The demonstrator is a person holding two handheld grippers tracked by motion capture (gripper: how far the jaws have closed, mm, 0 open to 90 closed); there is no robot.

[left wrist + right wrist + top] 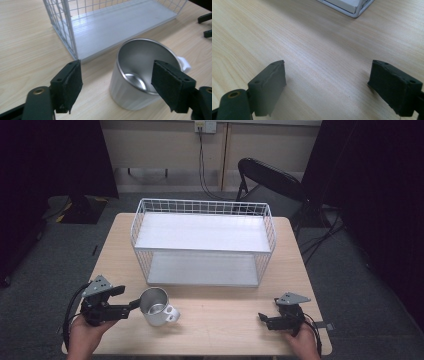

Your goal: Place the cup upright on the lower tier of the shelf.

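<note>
Silver metal mug with white handle (pixel 156 306) upright on light wooden table (pixel 225 320), before white two-tier wire rack (pixel 202 242); not yet shelved. Left gripper (pixel 117 85) jaws spread, straddling mug rim, ungripped. Right gripper (pixel 327 87) released, idle.

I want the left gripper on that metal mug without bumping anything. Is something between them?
Nothing visible does. The left gripper stands open right at the mug, one pad over its rim; the wire rack sits behind.
</note>
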